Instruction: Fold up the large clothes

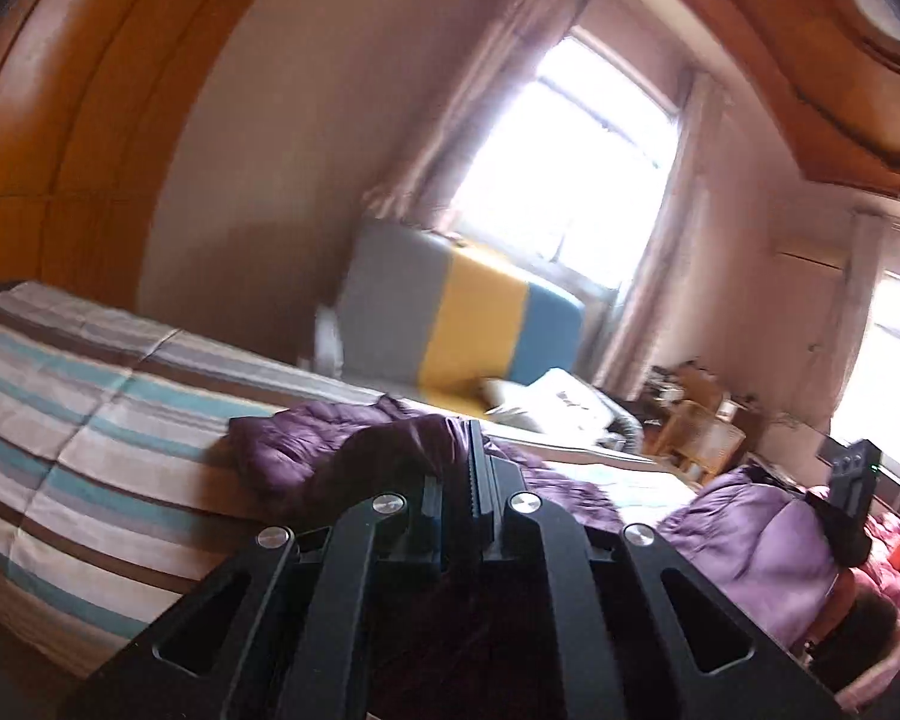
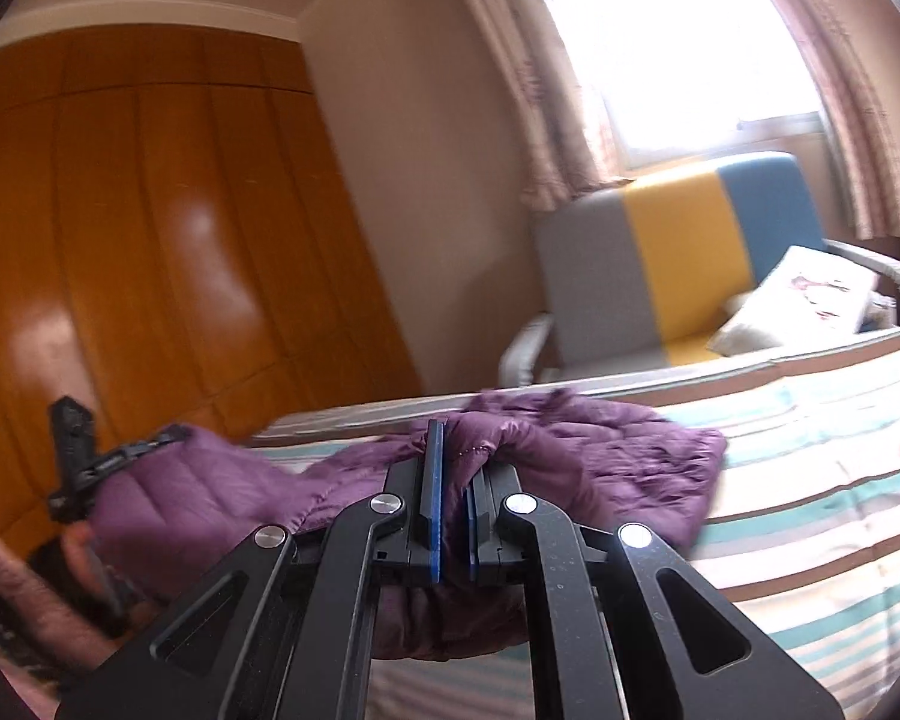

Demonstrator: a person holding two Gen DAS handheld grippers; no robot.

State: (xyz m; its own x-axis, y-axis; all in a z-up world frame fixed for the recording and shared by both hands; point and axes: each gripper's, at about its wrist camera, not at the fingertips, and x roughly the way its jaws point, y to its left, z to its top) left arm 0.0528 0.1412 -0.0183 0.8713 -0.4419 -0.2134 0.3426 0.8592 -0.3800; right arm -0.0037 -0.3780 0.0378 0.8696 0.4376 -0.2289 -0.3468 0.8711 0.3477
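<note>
Nearest to the left wrist camera stood the black linkage of the left claw point(image 1: 473, 468), and its 2 fingers were pressed together on a fold of the purple quilted jacket point(image 1: 306, 450). The dark cloth passed under the claw frame and bunched up in front of the fingertips. The jacket lay on the bed point(image 1: 90, 396), which was covered with a quilt striped in teal, brown and cream.

In the right wrist view, the right claw point(image 2: 453, 462) was also clamped on the jacket point(image 2: 600, 456), with a ridge of purple cloth pinched between its blue-edged pads. From there the jacket spread to the right over the striped bed point(image 2: 810, 480) and to the left toward the other claw body point(image 2: 75, 456), which was seen from the side at the far end of the cloth.

Behind the bed stood an armchair point(image 2: 672, 264) in grey, yellow and blue, with a pale cushion point(image 2: 804, 300) on its seat. A bright window point(image 1: 570, 162) with curtains was above it, and a wooden wardrobe point(image 2: 150, 228) filled the wall on the left.
</note>
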